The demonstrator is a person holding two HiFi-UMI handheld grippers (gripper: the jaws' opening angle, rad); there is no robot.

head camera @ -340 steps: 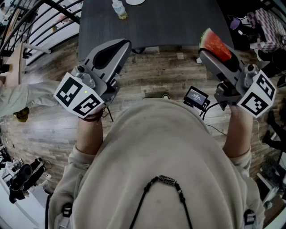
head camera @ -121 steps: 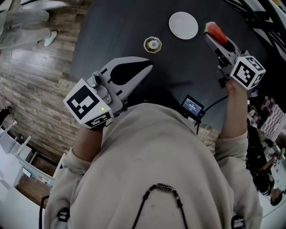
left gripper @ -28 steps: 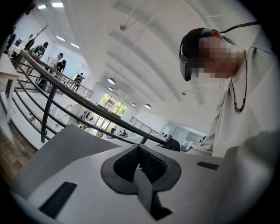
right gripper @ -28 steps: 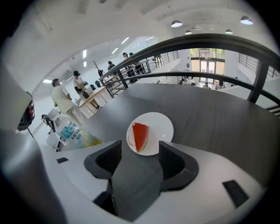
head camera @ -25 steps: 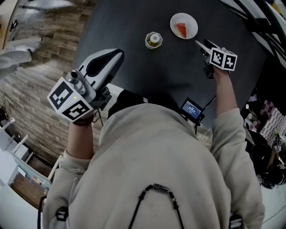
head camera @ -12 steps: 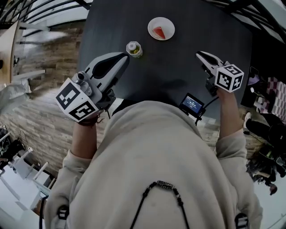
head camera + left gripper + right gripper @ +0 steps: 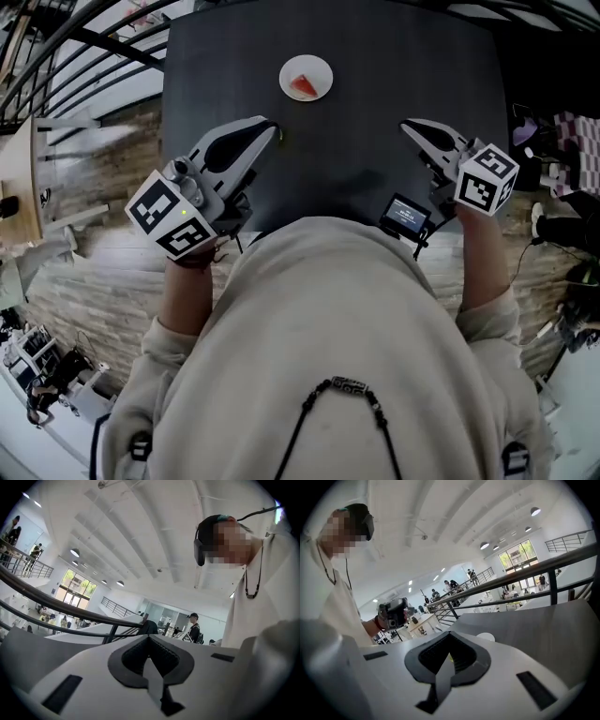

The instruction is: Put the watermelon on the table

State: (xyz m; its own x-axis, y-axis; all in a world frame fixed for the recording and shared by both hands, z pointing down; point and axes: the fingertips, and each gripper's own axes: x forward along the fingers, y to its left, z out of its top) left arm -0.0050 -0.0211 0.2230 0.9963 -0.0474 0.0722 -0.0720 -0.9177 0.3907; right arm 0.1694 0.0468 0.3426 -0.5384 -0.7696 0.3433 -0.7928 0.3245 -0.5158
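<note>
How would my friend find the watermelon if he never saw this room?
Start at the big dark table in front of the person. Toward its far side sits a small round white plate, alone on the bare top. The watermelon lies on that plate: a little wedge, and the only red thing on the table.

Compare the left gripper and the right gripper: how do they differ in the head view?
The left gripper shows larger and angles up-right in the head view; the right gripper shows smaller and angles up-left. The right gripper's jaws have just been closing on nothing; the left gripper's are simply together. Both are shut, empty, and short of the watermelon on its plate.
</note>
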